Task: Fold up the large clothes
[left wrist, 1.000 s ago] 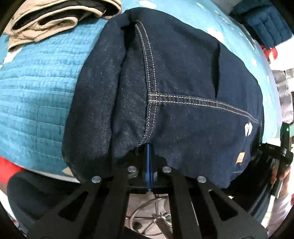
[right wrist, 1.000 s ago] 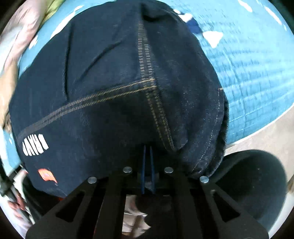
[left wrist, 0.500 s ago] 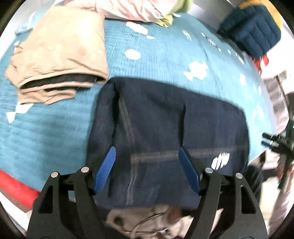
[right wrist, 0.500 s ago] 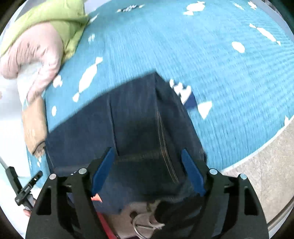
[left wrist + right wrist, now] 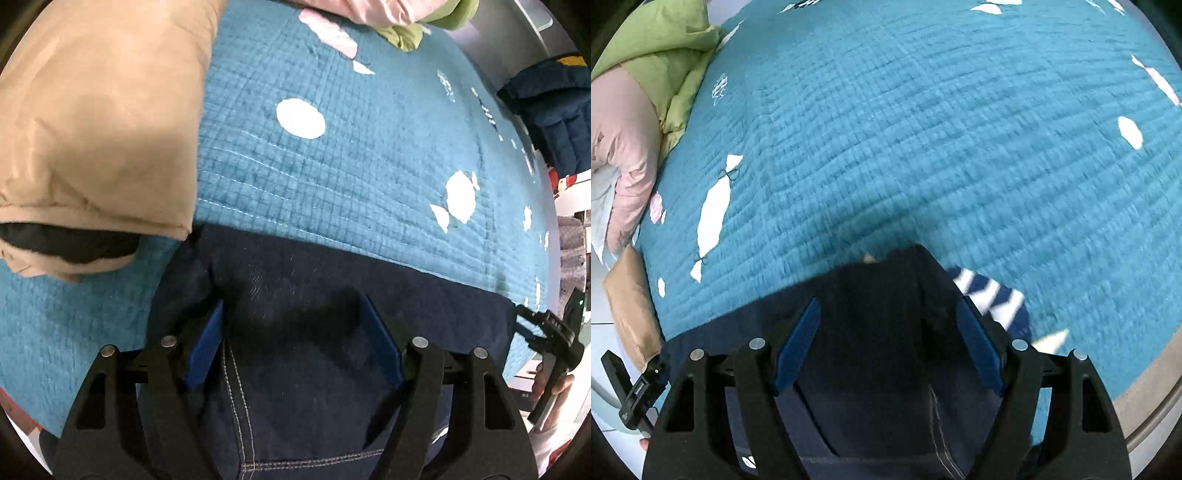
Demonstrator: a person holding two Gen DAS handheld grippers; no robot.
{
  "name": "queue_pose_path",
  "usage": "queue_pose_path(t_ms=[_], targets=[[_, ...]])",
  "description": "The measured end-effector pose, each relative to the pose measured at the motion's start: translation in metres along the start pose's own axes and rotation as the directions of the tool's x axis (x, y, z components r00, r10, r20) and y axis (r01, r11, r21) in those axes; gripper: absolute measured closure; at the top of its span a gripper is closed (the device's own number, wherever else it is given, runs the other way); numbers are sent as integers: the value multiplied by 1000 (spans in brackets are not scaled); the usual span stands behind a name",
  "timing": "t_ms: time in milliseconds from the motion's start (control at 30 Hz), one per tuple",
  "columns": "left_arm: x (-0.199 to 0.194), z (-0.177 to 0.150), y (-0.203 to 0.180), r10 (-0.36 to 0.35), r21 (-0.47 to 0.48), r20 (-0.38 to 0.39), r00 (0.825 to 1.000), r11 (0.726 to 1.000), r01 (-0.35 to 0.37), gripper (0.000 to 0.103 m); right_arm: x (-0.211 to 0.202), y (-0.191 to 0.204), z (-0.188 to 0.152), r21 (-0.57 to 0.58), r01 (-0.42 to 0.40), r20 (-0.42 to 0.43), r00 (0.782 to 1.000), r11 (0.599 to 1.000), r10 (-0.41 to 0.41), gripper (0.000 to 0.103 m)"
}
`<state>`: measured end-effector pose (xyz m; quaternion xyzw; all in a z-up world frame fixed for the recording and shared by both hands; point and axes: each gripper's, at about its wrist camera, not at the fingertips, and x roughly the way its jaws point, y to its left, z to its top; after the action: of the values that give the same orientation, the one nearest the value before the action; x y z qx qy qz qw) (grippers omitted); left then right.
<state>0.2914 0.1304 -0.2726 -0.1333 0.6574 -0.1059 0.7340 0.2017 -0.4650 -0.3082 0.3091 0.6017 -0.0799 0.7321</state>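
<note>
Item: dark denim jeans (image 5: 314,302) — folded, lying flat at near edge of teal quilt (image 5: 332,166), contrast stitching visible.
L gripper (image 5: 291,343): jaws wide apart, blue pads either side of the denim, nothing clamped.
R gripper (image 5: 886,343): jaws likewise spread over jeans' other end, holding nothing; image blurred.
Adj.: tan garment (image 5: 96,122), folded, its corner just beside jeans' far-left corner.
Far side of quilt: pink and green bedding (image 5: 635,110).
Upper right, left-wrist view: navy padded garment (image 5: 550,110).
</note>
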Motion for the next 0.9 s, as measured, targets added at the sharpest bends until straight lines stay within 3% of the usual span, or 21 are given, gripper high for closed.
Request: queue_pose_path(t_ms=[133,300,400,433,467,533,600,767,900], targets=[[8,-1,1,19,6,13,1000,1000,-19,33,11,4,3,30,-19,8,1000,999,19,38],[6,-7,0,77,11,81,994,997,-78,58,21,9,0,27,-8,28,1000,1000,8,57],[-3,-11,-3,101,25,112,989,994,-105,73,10,6,-6,26,-44,66,997,999,42,70],[-5,-11,-3,96,16,116,989,995,-99,75,4,5,-9,23,-49,82,996,999,47,78],[-11,-11,0,78,-6,120,990,997,-78,77,-9,6,-14,20,-3,119,993,1000,1,94],[-24,-11,5,26,-30,144,989,999,-21,78,-33,8,-25,-6,-36,172,984,999,37,94],[-34,-13,2,23,-14,162,986,1000,-21,78,-48,11,-31,-32,-55,201,978,998,61,94],[-58,-26,-30,84,86,250,965,990,-109,79,-69,10,-40,-33,-101,220,970,994,106,94],[-71,-32,-41,76,128,292,953,985,-118,79,-78,18,-44,-49,-111,235,965,993,119,94]])
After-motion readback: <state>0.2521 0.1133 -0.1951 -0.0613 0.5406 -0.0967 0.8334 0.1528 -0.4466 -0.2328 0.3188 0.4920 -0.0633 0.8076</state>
